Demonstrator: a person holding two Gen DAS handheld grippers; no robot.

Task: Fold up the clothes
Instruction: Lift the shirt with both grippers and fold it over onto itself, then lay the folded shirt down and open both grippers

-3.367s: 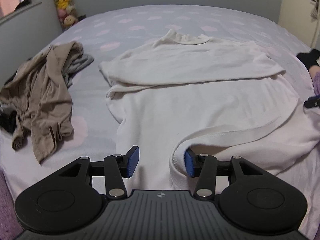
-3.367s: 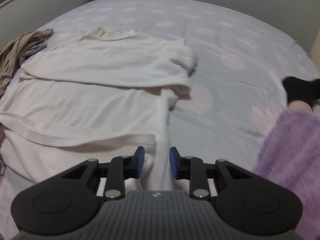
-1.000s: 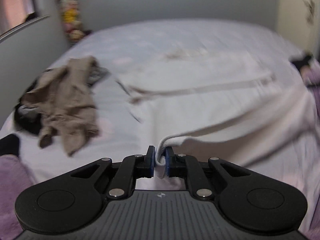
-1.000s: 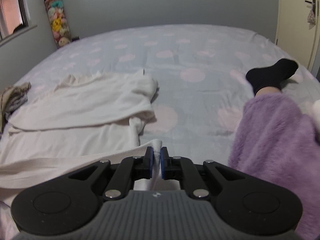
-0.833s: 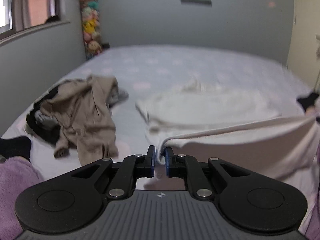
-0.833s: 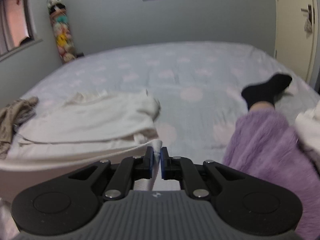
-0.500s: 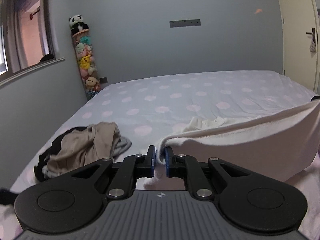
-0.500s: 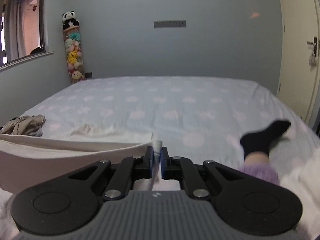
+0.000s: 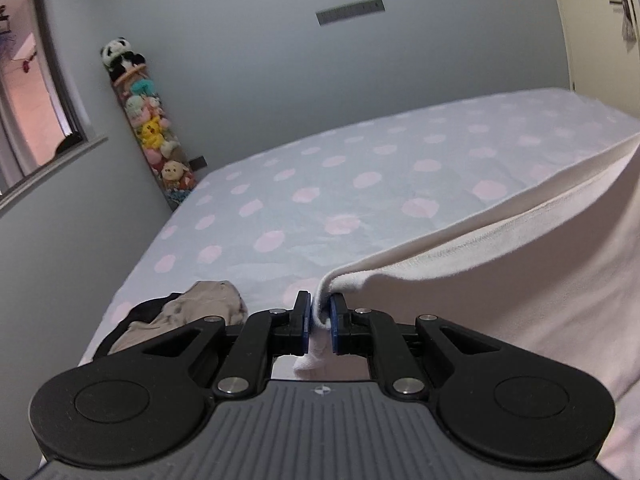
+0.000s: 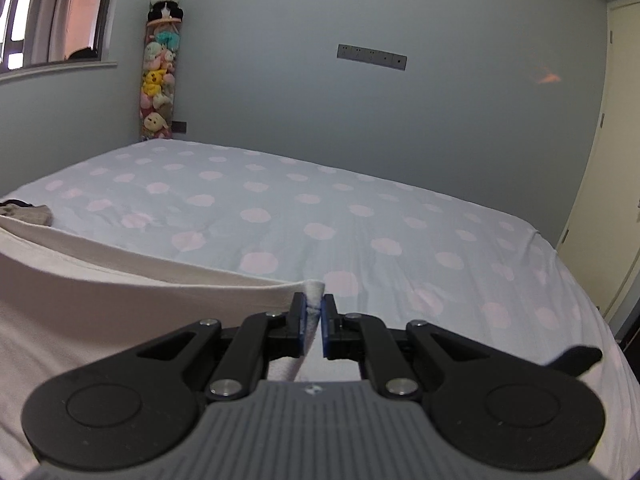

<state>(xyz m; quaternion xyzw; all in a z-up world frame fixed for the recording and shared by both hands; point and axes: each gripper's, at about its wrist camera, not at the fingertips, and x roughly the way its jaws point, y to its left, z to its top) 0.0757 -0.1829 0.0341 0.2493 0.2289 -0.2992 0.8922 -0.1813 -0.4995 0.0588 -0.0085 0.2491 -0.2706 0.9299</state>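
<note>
L claw [image 9: 319, 318] pinching white shirt [image 9: 500, 280] hem, R claw [image 10: 313, 322] pinching other corner

Cream-white top [image 9: 500, 280]; pale blue bedsheet [image 10: 360, 216] with pink dots; beige garment [image 9: 200, 304]; black grippers, blue pads [image 9: 306, 322]; grey-blue wall [image 10: 360, 120].

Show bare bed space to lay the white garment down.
Free: the pink-dotted pale blue bedsheet from the lifted white cotton garment to the far wall and right edge. Crowded: the near-left corner, with the crumpled beige clothes pile.
</note>
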